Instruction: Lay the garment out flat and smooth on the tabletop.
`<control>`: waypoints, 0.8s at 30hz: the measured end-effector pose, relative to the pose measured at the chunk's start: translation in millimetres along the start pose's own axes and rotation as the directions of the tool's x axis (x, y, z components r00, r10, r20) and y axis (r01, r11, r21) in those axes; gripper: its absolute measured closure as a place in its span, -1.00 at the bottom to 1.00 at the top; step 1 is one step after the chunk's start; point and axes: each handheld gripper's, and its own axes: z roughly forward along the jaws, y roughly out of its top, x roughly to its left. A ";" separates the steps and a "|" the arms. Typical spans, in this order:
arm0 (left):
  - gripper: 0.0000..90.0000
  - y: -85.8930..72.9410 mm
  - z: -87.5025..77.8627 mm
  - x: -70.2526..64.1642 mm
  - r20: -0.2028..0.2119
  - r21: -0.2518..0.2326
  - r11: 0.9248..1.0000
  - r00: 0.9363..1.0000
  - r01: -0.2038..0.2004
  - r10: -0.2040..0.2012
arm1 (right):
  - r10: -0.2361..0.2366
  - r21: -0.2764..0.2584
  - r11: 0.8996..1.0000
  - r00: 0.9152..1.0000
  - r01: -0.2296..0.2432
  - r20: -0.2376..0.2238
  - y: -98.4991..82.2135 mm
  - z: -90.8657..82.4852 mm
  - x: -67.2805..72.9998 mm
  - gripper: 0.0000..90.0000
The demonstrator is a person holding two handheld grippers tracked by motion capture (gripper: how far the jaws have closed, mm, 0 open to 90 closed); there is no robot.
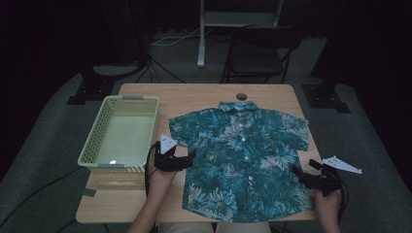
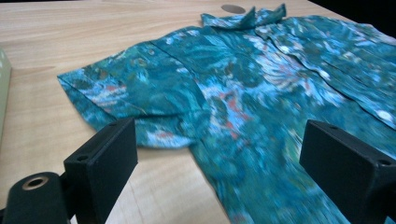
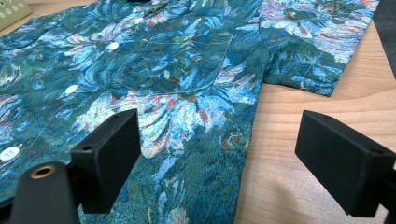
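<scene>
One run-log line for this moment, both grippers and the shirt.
shirt: flat, buttoned, collar away | left gripper: open at shirt's left edge | right gripper: open at right edge | basket: nothing in it

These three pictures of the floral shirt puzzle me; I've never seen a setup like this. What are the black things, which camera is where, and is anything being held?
No robot arm here: a person at a table holds a hand-held gripper in each hand. The high view looks down from above the person's side. In it, the left gripper sits at the shirt's left edge and the right gripper at its right edge.

The other two pictures come from cameras riding on the grippers, looking along their black fingers, so each shows its own side of the shirt close up.

On the wooden table lies a teal floral short-sleeved shirt, spread flat, buttoned, collar away from the person. To its left stands an empty pale green basket.

Nothing is held: both grippers are open, their fingers set wide above the shirt's side edges.
</scene>
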 end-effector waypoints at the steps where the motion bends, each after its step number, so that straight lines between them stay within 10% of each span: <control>1: -0.73 -1.5 -3.2 -1.5 -0.001 -0.011 1.000 1.000 0.000 0.000 | -0.001 0.001 1.000 1.000 0.001 0.000 0.0 0.1 0.1 -0.70; 12: -0.73 -26.0 -35.7 -15.1 0.072 -0.078 0.997 0.997 -0.010 0.016 | 0.000 -0.002 1.000 1.000 0.000 0.002 -0.4 -0.1 0.0 -0.70; 24: -0.73 -48.5 -70.0 -8.5 0.054 -0.128 0.991 0.998 -0.031 0.039 | -0.002 0.003 1.000 1.000 0.002 0.010 -0.5 0.2 1.0 -0.70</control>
